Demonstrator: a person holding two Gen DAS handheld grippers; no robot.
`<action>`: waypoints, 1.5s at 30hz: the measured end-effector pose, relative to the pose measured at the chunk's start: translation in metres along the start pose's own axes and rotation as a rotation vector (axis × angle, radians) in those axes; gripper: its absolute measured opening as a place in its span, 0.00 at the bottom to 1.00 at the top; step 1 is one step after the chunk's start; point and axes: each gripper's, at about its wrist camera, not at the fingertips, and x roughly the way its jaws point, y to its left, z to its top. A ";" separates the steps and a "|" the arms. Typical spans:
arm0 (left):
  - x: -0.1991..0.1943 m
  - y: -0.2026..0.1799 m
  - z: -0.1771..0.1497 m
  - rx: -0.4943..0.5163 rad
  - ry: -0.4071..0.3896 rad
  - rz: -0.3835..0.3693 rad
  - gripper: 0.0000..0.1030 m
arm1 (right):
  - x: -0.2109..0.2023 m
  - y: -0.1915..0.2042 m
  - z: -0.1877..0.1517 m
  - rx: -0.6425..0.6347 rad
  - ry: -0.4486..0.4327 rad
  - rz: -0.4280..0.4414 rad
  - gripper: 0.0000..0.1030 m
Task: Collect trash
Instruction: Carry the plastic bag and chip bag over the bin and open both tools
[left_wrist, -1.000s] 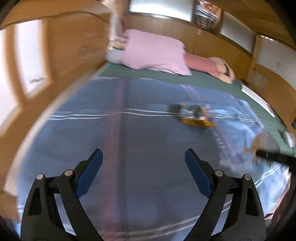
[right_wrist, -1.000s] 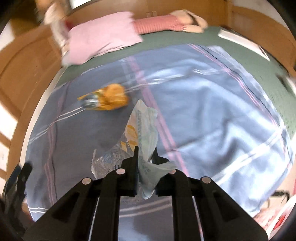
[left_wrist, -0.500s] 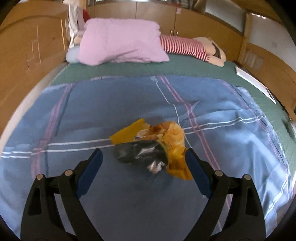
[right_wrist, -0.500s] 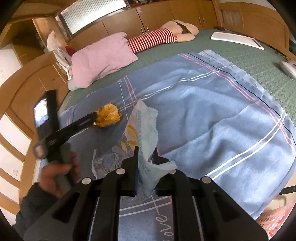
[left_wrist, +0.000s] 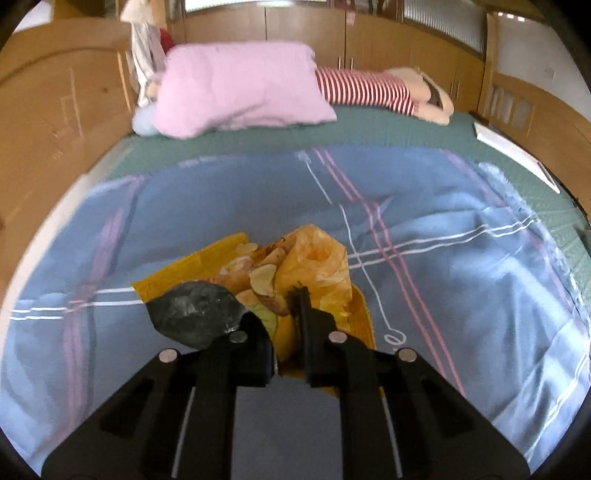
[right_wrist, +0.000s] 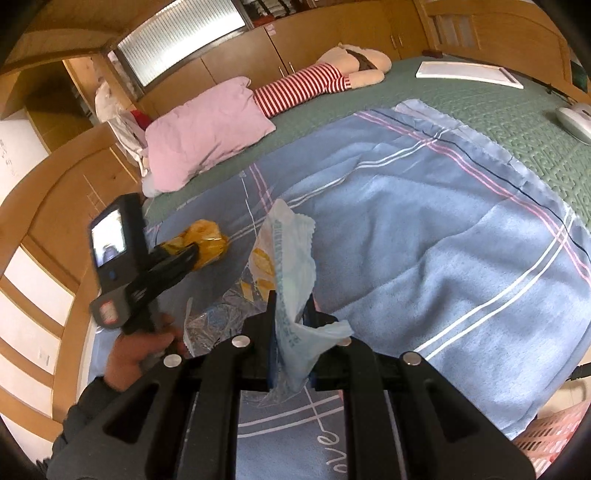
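Note:
A crumpled orange chip bag (left_wrist: 314, 266) with a silver lining lies on the blue blanket (left_wrist: 461, 280). My left gripper (left_wrist: 286, 310) is shut on it; it also shows in the right wrist view (right_wrist: 192, 254), closed on the same orange bag (right_wrist: 208, 242). My right gripper (right_wrist: 291, 314) is shut on a white and pale blue snack wrapper (right_wrist: 288, 258) and holds it above the blanket (right_wrist: 443, 240). A clear crinkled wrapper (right_wrist: 221, 314) hangs below it.
A pink pillow (left_wrist: 240, 88) and a striped plush doll (left_wrist: 369, 90) lie at the far end of the green bed (left_wrist: 388, 129). A white board (right_wrist: 469, 72) and a white device (right_wrist: 576, 118) lie on the right. Wooden panels border the left. A pink basket (right_wrist: 554, 439) stands at lower right.
My left gripper moved onto the orange chip bag and closed on it; it was open before. My right gripper keeps holding the white wrapper.

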 end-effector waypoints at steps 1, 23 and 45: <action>-0.010 0.001 -0.001 0.005 -0.014 0.006 0.12 | -0.002 0.001 0.000 -0.003 -0.015 -0.004 0.13; -0.262 -0.052 -0.053 0.104 -0.254 -0.084 0.12 | -0.166 0.003 -0.024 -0.068 -0.316 -0.181 0.13; -0.402 -0.272 -0.194 0.442 -0.300 -0.581 0.13 | -0.357 -0.149 -0.137 0.178 -0.495 -0.671 0.13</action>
